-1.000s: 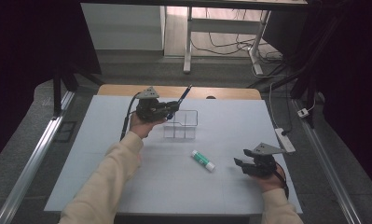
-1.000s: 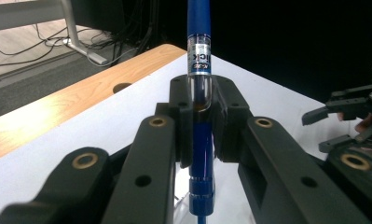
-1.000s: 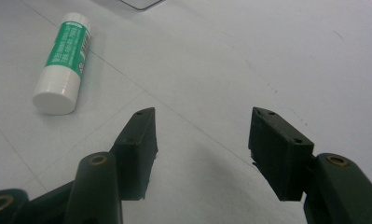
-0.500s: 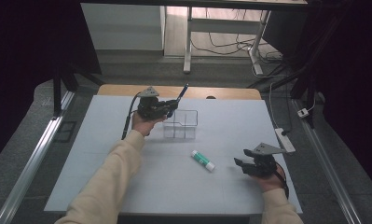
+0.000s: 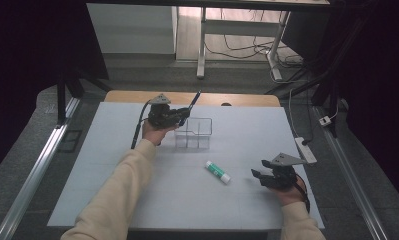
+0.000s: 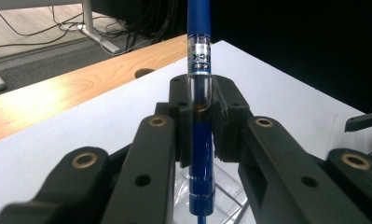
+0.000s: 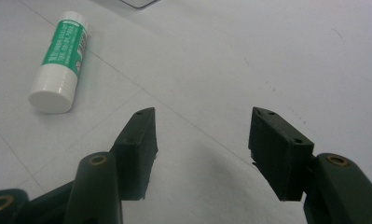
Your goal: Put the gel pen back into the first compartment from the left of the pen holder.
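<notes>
My left gripper [image 5: 183, 115] [image 6: 202, 126] is shut on a blue pen [image 6: 199, 51], which sticks up and away past the pads [image 5: 193, 101]. It hangs over the near left part of a clear plastic organiser [image 5: 194, 133] with several compartments, whose rim shows below the jaws [image 6: 232, 189]. A white and green glue stick [image 5: 217, 171] [image 7: 58, 59] lies on the white table between the two hands. My right gripper [image 5: 257, 176] [image 7: 201, 144] rests low at the table's right, open, with nothing between its fingers, the glue stick to its left and ahead.
The white table top [image 5: 112, 165] ends at a wooden strip [image 5: 237, 99] along the far edge. A power strip [image 5: 305, 149] lies near the right edge. Beyond the table are desk legs and cables on the floor.
My left hand has sunk a little with the pen, toward the organiser. The right hand and the glue stick have stayed put.
</notes>
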A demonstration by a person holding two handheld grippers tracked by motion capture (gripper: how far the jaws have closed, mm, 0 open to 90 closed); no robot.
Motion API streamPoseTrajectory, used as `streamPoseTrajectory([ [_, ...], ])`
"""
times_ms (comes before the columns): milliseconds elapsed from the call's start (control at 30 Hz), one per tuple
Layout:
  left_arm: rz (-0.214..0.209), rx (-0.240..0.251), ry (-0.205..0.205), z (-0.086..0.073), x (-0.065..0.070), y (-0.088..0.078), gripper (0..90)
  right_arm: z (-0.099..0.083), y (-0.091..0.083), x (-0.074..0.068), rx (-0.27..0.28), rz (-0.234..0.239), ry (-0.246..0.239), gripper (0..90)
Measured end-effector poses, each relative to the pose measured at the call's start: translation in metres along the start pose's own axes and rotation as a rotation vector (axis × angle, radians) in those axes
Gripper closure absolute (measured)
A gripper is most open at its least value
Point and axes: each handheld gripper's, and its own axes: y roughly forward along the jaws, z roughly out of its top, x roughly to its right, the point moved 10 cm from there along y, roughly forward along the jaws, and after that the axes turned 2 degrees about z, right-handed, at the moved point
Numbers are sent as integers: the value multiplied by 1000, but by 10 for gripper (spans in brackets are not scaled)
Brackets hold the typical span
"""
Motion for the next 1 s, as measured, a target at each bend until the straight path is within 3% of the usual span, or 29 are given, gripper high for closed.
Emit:
streamPoseTrajectory([
  [533,3,1,-14,-17,-3,-1,780,0,1,-1,-1,3,-4,416],
  [567,-11,6,-19,-19,-2,-2,760,0,0,-1,-1,4,-4,416],
  [667,-28,0,-38,-25,-2,-8,506,0,0,-1,1,5,-7,415],
  [767,-22,-28,-28,-32,-3,-13,360,1,0,-2,2,6,-6,415],
  [833,-27,-31,-27,-32,-1,-17,311,0,0,-2,-2,5,-9,415],
  [1000,-29,-26,-2,-28,6,-22,303,0,0,-2,-6,0,-11,415],
])
